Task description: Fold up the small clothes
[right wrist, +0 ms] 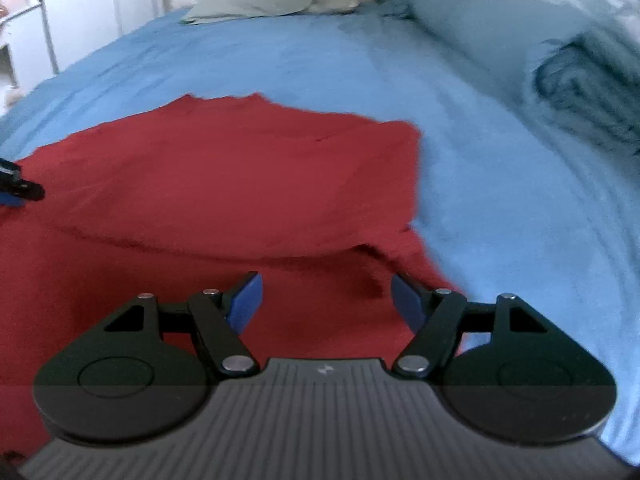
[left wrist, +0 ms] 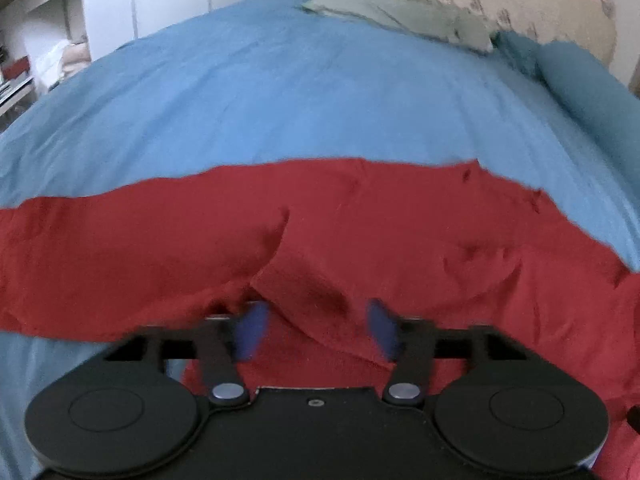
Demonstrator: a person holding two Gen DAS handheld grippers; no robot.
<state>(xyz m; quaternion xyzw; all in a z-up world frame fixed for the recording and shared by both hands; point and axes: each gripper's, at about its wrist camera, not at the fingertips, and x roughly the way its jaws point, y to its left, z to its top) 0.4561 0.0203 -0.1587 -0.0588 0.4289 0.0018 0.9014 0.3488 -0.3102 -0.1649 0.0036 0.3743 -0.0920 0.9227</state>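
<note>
A red garment [left wrist: 360, 220] lies spread on the blue bed sheet [left wrist: 300, 100]. In the left wrist view a raised fold of it runs toward my left gripper [left wrist: 316, 320], which is open. The fold's edge sits between the blue pads [left wrist: 252, 332] without being pinched. In the right wrist view the same red garment [right wrist: 220, 180] fills the left half, its right edge near the middle. My right gripper [right wrist: 326, 300] hovers open over the garment's near right corner, with nothing between its fingers. The left gripper's tip [right wrist: 16, 188] shows at the far left edge.
A grey-green pillow [right wrist: 264, 0] lies at the head of the bed, below a patterned headboard. A rolled teal blanket [right wrist: 560, 64] lies along the right side. White cupboards [left wrist: 120, 8] and shelves stand beyond the bed's left edge.
</note>
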